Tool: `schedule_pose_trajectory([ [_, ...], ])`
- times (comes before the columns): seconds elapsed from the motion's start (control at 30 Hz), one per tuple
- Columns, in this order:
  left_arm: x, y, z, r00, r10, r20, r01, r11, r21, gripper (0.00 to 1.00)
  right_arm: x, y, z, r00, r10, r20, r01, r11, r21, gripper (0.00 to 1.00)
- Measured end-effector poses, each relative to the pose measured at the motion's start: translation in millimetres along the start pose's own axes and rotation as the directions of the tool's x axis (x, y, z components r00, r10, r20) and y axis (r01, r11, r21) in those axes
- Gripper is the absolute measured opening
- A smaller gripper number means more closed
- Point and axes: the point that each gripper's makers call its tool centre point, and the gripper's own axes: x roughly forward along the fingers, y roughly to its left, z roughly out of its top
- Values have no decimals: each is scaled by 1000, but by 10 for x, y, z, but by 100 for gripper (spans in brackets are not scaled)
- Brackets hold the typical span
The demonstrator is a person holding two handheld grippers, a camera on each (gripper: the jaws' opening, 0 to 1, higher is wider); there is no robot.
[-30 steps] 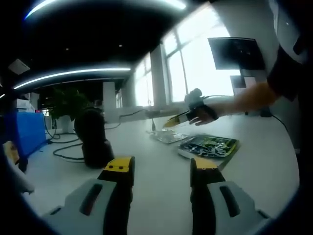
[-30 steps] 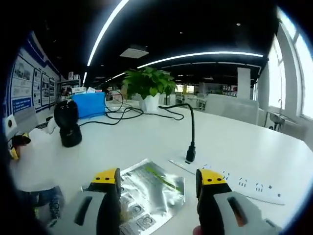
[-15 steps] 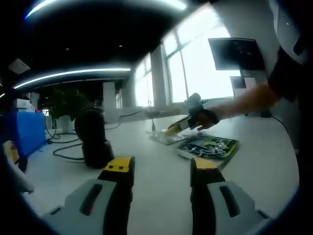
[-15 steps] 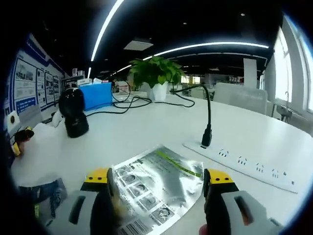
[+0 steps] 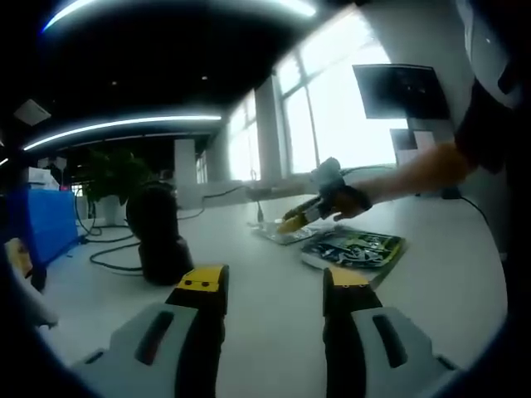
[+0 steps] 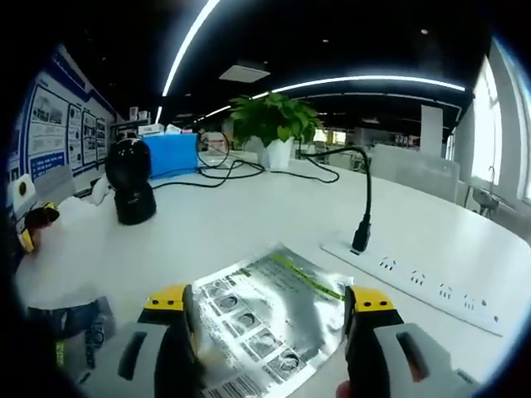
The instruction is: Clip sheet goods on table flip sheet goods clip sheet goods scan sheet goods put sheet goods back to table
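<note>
Silver foil sheet goods [image 6: 270, 311] lay flat on the white table [image 6: 249, 215], between the spread jaws of the right gripper [image 6: 270, 344], printed with small pictures, a green stripe and a barcode; writing unreadable. Beside it sat a white power strip [image 6: 415, 282] with a black plug; farther off, a black rounded scanner [image 6: 133, 191] and potted plant [image 6: 270, 124]. Left gripper [image 5: 270, 303] hung open over bare table.
</note>
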Motion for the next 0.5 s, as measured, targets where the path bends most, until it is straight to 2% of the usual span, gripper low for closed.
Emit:
schedule_pose_trajectory([
  [0.2, -2, -4, 5, 1000, -1, 2, 1, 1000, -1, 38, 16, 5, -77, 1000, 8, -20, -7, 999, 46, 68],
  [0.5, -4, -12, 16, 1000, -6, 6, 6, 1000, -3, 38, 13, -22, -67, 1000, 9, -18, -8, 999, 50, 68],
])
